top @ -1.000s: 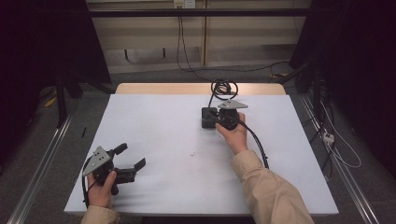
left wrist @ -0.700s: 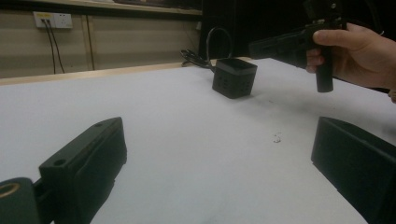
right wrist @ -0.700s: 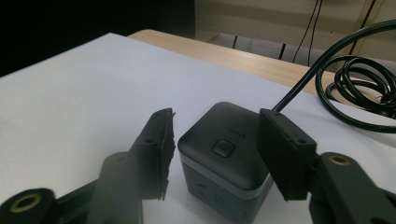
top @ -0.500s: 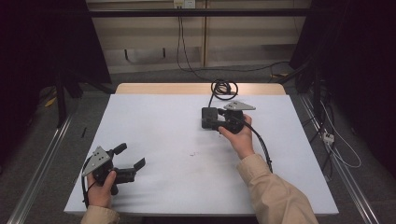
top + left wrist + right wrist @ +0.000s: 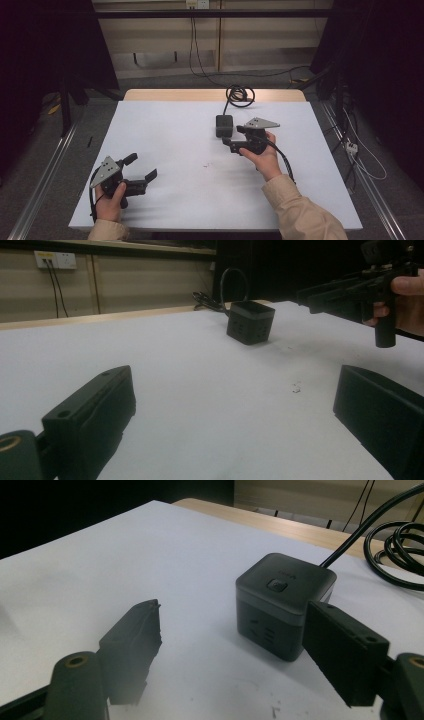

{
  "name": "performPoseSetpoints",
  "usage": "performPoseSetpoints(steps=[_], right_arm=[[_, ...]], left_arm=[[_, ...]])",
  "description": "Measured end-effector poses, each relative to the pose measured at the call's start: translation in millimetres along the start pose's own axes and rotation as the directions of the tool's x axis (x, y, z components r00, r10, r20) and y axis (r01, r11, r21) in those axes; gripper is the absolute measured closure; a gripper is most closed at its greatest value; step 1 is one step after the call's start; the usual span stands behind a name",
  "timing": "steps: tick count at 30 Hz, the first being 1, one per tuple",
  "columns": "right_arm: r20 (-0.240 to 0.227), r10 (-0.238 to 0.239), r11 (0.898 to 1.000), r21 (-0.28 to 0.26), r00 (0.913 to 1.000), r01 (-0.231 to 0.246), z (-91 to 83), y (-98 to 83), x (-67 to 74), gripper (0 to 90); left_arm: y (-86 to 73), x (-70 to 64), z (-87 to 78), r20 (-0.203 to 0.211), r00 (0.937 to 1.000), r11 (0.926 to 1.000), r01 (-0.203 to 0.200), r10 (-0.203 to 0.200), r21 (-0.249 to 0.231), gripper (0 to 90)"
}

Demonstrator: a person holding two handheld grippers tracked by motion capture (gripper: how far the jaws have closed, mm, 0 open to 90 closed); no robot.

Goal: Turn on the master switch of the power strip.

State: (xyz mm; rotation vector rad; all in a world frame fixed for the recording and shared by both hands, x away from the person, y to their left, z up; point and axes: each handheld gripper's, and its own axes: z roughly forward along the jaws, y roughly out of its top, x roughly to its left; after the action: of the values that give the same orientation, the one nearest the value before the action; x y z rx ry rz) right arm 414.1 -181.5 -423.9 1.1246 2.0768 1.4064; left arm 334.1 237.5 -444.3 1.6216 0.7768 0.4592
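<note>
Cube (image 5: 224, 125): a dark, square power block with a button on top, standing flat on the white surface (image 5: 165, 135), right of the middle and toward the far edge. Nothing grips it.
Cord (image 5: 239, 94): black, runs from the cube's far side to a loose coil at the far edge, partly on the bare wooden strip there.
Right gripper (image 5: 231, 144): just beside the cube on its near side, held in the right hand (image 5: 264, 159). Its jaws have just been opening and now stand wide. In the right gripper view one jaw overlaps the cube's near right corner and the other stands well clear to the left; the cube (image 5: 284, 603) sits beyond the tips, not between the pads.
Left gripper (image 5: 141, 169): near the near-left corner of the surface, in the left hand (image 5: 111, 198), well apart from the cube. Jaws spread wide with nothing between them.
Scrap (image 5: 205, 164): a tiny pale fleck on the surface, between the two grippers, nearer the middle.
In the way: bare surface lies between the left gripper and the cube (image 5: 250, 322); the right gripper (image 5: 345, 295) hangs to one side of that line.
Around: cables on the floor past the far and right edges.
</note>
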Motion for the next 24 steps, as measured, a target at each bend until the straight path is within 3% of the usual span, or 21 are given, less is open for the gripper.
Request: performPoseSetpoints(steps=[7, 24], right_arm=[[0.000, -0.037, 0.999, 0.017, 0.9993, 0.037, -12.5, -6.0, 4.1, 19.5], [-0.021, -0.067, 0.996, 0.059, 0.9975, 0.068, -34.4, -26.2, 5.4, 15.9]], left_arm=[[-0.4, -1.2, 0.3, 0.001, 1.0000, 1.0000, 0.002, -0.002, 0.003, 2.8], [-1.0, -0.7, 0.5, 0.000, 1.0000, 0.9999, -0.005, 0.005, 0.012, 2.9]])
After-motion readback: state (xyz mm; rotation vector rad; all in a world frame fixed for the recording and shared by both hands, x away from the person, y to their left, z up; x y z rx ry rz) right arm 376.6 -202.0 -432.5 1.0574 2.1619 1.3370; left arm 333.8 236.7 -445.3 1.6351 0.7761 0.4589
